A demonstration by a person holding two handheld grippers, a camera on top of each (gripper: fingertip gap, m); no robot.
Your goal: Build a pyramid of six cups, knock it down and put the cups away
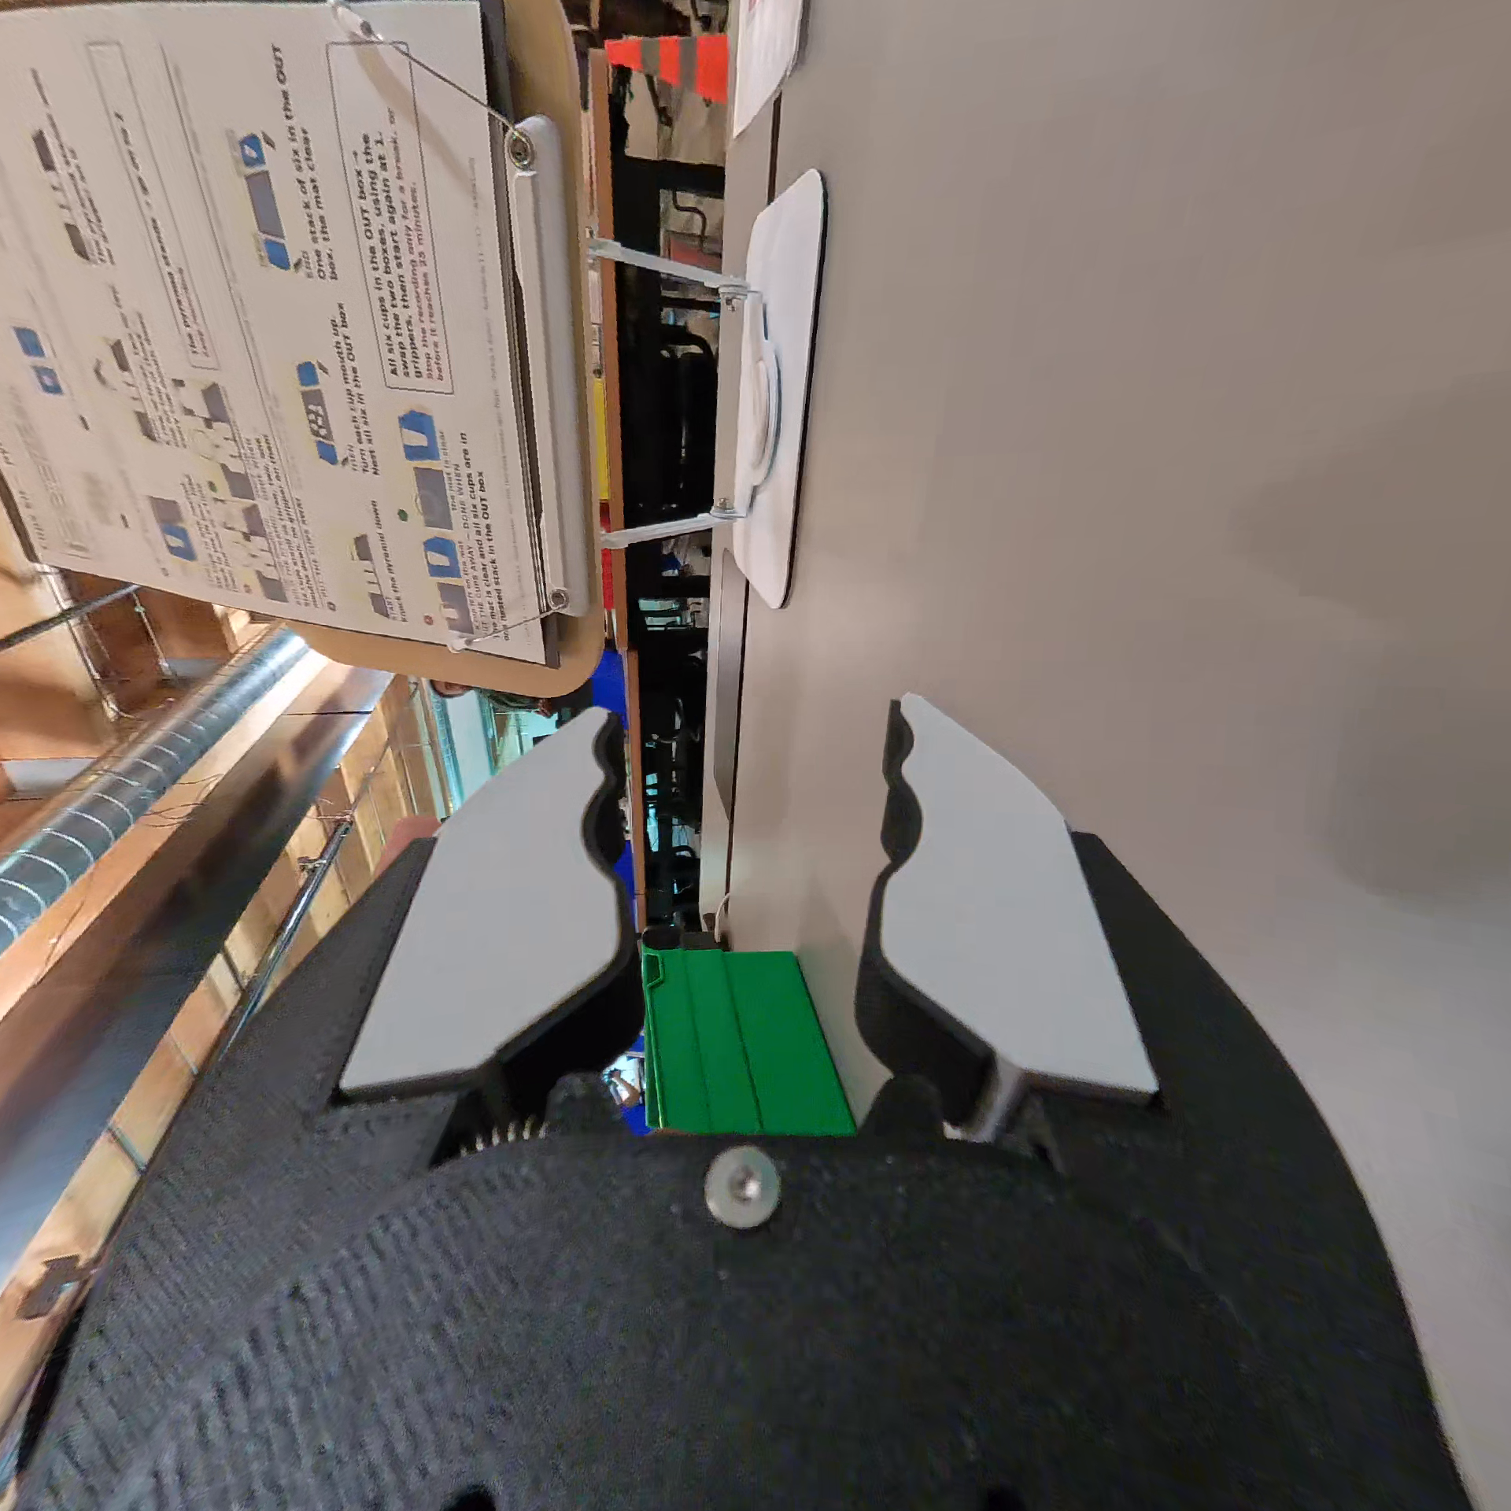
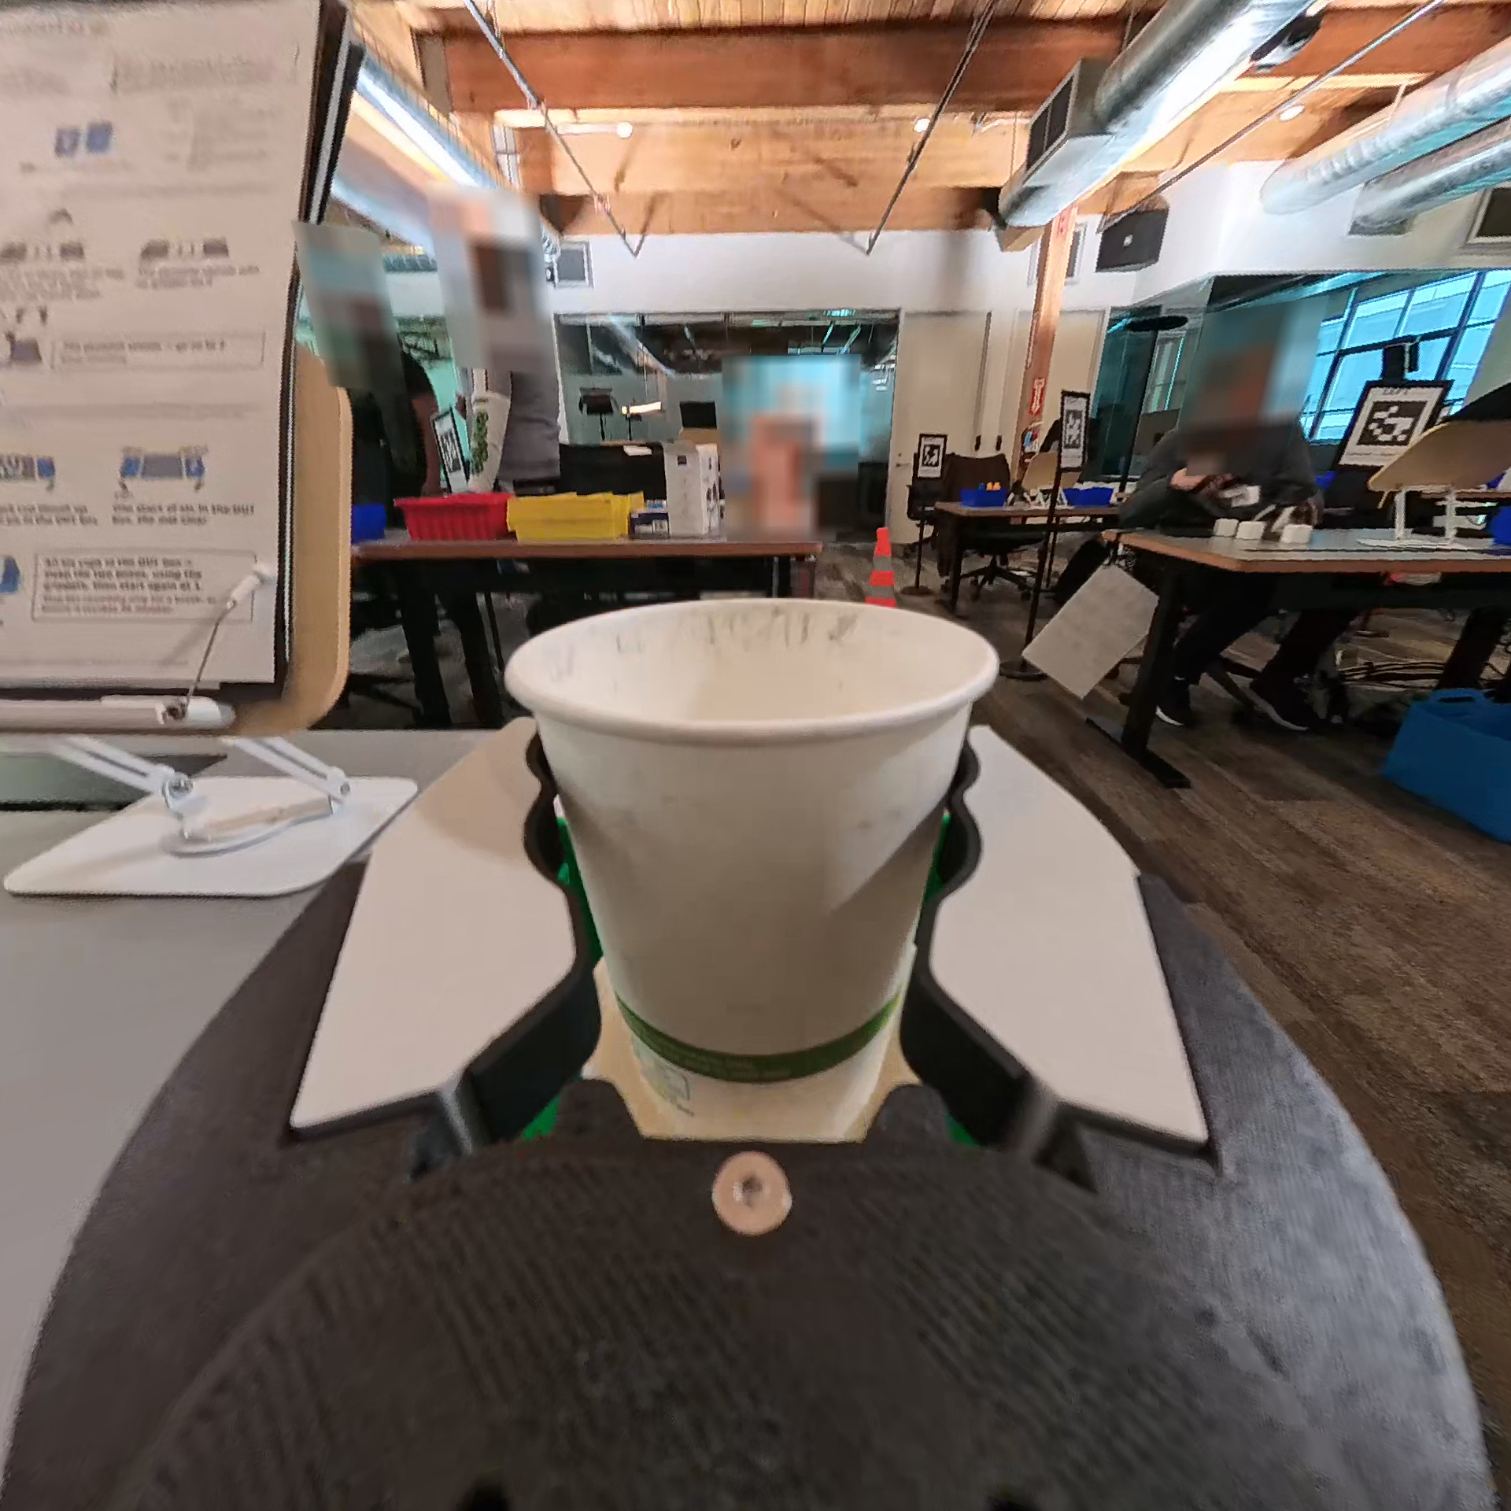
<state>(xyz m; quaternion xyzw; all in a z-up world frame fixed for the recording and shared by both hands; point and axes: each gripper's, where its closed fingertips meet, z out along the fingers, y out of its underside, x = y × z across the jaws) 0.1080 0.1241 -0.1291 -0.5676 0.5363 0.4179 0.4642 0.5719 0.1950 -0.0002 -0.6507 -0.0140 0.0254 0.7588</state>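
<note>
Right gripper (image 2: 752, 818): fingers (image 2: 458, 924) closed on a white paper cup (image 2: 748, 818), one finger against each side of the cup wall. Cup upright, mouth up, rim above the finger tops; green band near its base; dark scuffs inside the far wall. A second cup wall shows just below the band, so it looks nested in another cup, though I cannot tell for sure. Slivers of green show behind the fingers at either side of the cup. Gray table (image 2: 98, 1022) lies to the left of this gripper; on it a white stand (image 2: 212, 834) carries a printed instruction sheet (image 2: 139, 343). Beyond, other tables with a red bin (image 2: 454, 515) and a yellow bin (image 2: 572, 515), and an orange cone (image 2: 881, 568) on the floor. Left gripper (image 1: 748, 826): camera rolled on its side, so the table (image 1: 1145, 409) runs up the right of the frame. Fingers (image 1: 507, 916) spread apart, nothing between them. A green bin (image 1: 740, 1042) sits just beyond the gap at the table edge. The stand's base plate (image 1: 785, 392) rests farther along the table, well apart from the fingers.
</note>
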